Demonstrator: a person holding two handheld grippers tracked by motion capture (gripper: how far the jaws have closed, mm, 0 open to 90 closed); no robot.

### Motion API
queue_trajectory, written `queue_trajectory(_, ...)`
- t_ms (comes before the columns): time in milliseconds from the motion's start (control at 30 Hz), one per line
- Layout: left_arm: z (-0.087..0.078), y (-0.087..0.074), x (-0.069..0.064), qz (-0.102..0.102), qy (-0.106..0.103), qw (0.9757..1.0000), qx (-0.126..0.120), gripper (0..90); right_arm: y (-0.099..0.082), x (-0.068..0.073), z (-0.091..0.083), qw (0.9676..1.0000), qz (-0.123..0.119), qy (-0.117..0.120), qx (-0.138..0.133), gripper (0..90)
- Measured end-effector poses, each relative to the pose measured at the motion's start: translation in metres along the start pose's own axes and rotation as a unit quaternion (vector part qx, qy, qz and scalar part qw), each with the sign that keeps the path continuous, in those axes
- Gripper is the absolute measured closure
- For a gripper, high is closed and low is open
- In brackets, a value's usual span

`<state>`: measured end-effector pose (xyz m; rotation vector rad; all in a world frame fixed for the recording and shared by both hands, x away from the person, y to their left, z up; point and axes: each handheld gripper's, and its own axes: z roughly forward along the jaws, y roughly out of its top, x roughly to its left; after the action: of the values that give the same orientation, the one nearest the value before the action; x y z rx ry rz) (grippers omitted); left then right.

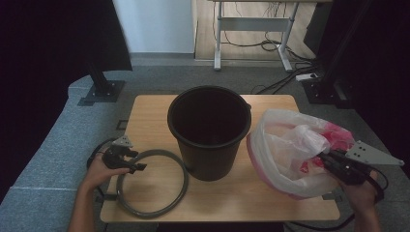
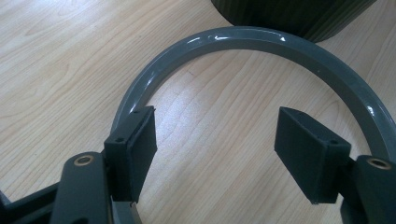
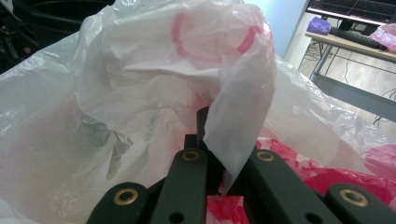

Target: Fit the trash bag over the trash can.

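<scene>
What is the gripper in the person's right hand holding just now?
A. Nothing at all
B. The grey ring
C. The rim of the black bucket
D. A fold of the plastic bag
D: in the right gripper view the right gripper has its jaws closed on a fold of the plastic bag, beside the black bucket.

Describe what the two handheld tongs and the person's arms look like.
Both tongs, left and right, are black, each with a grey three-cornered plate on top and a black cable trailing behind. The left tongs' jaws end in flat rectangular pads with small screw holes; brass-coloured rivets mark the linkages. The forearms are bare, no sleeves showing.
</scene>
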<state>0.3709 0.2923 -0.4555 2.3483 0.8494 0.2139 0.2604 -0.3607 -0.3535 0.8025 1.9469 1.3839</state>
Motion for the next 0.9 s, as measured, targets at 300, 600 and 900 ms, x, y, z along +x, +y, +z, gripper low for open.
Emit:
queue_trajectory(300,0.001,0.000,-0.001,0.001,0.000,1.0000,0.003,30.0,0.016,-0.004,-0.005,0.9999,-0.007,-0.005,-0.014,87.8)
queue_trajectory(600,0.002,0.000,0.000,0.000,0.000,1.0000,0.005,30.0,0.032,-0.008,-0.006,0.9996,-0.008,-0.006,-0.028,87.8)
queue_trajectory(900,0.002,0.000,-0.001,0.002,0.000,1.0000,0.005,30.0,0.052,-0.009,-0.006,0.9990,-0.018,-0.007,-0.039,87.8)
